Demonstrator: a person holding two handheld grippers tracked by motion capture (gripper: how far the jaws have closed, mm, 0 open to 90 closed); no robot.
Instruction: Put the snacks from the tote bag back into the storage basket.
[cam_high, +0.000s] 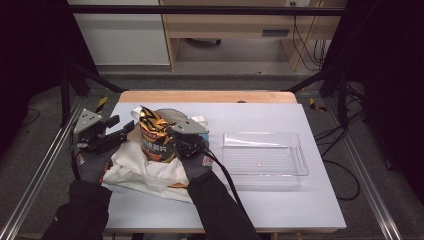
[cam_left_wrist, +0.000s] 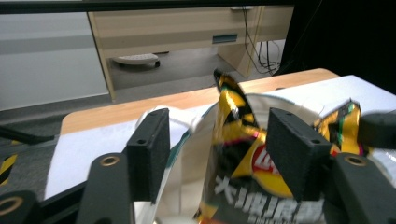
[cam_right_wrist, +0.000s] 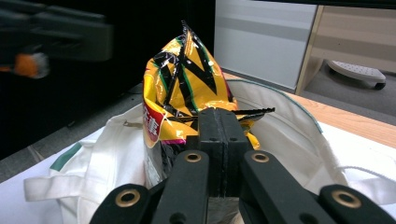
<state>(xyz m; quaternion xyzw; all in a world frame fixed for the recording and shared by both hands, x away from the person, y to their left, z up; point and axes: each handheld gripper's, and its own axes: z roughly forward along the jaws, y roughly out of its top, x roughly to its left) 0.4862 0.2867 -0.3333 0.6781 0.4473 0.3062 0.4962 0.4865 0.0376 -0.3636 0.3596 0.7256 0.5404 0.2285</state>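
Sleeves and gloved hands come in at the bottom of the high view, both aimed at the white cloth bag, so I'll use that bag as the landmark. It sits on the table, crumpled and open at the top, with a clear plastic tray off to its right, near but not touching.

Standing up out of the bag's mouth is the chip bag, gold and black, top crumpled and poking well above the cloth rim.

Right gripper is over the bag's right edge, and in the right gripper view its jaws are pressed flat together with a fold of the chip bag's edge pinched between them, so it's got a proper hold on it.

Left gripper hovers at the bag's left side with its jaws spread wide. In the left gripper view the chip bag and the cloth rim sit in the gap between the pads, touching neither that I can see.
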